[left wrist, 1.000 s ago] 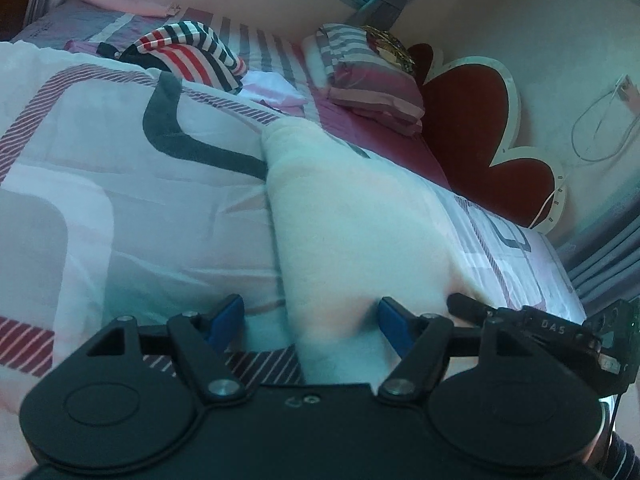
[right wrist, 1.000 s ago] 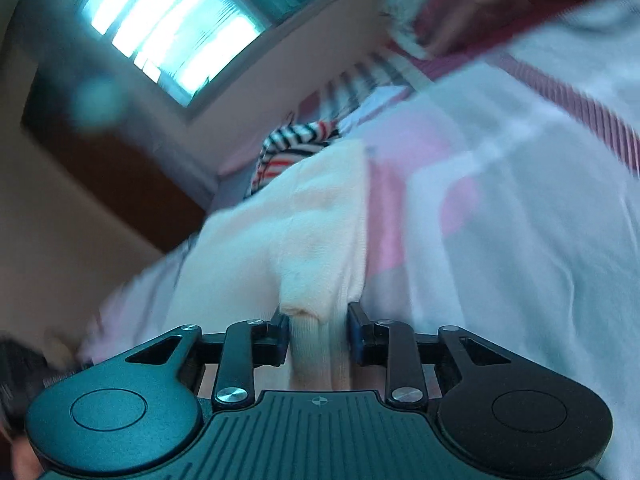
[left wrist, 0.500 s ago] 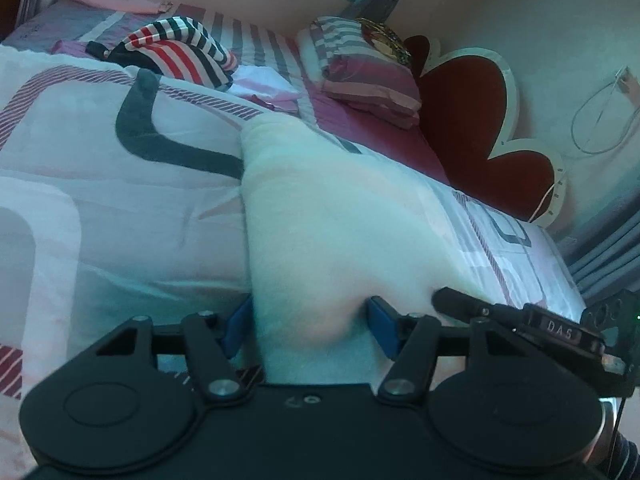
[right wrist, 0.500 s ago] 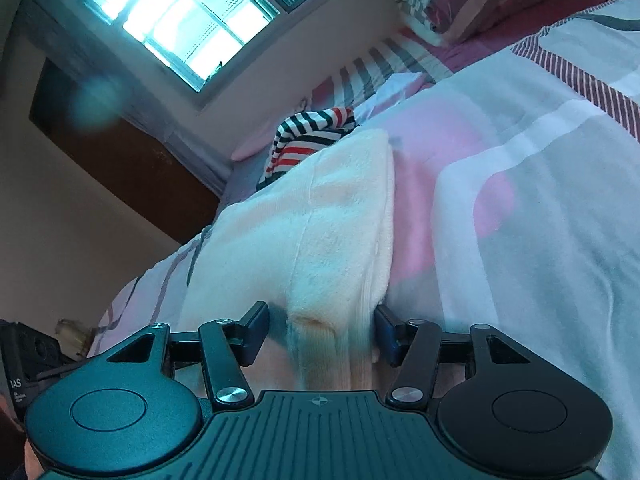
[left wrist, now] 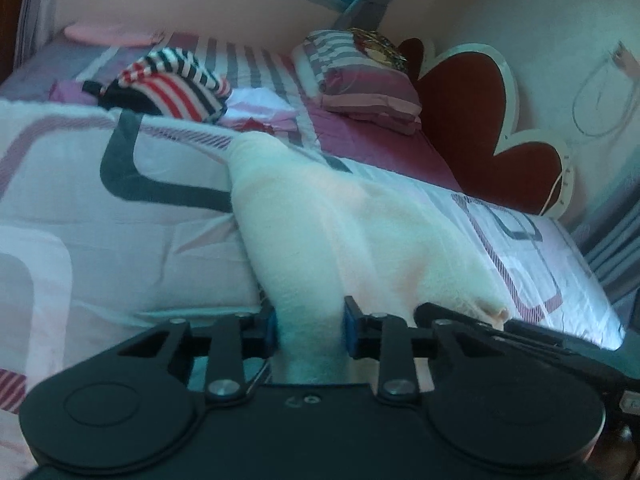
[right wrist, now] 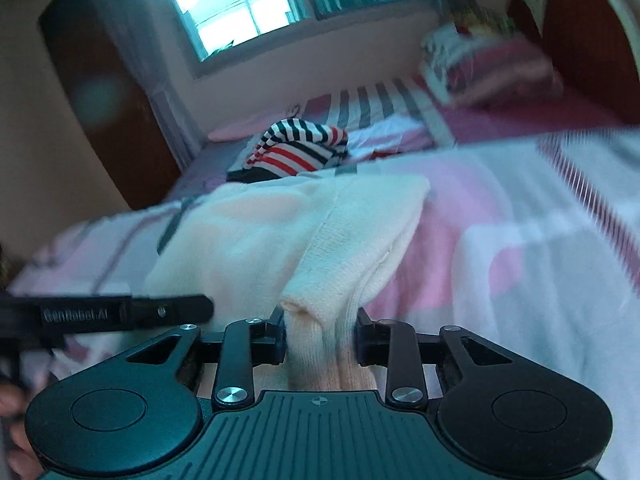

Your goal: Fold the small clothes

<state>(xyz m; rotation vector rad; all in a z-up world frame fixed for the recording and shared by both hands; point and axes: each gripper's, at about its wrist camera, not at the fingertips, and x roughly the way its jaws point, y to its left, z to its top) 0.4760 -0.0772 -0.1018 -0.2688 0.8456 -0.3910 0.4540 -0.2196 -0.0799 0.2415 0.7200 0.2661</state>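
Left gripper: jaws have just been closing — blue pads now pinch a bunched edge of the cream garment.
Right gripper: jaws have just been closing too, black pads clamped on a folded, ribbed edge of the same cream garment.
Cream garment: spread on the patterned bedspread, running from 6 o'clock toward 12 in both wrist views.
Striped garment: red, white and dark stripes, bundled at 11 o'clock in the left view — well beyond the cream one.
Pillow: striped, at 1 o'clock by the red headboard.
Window: bright, at 11 o'clock in the right view.
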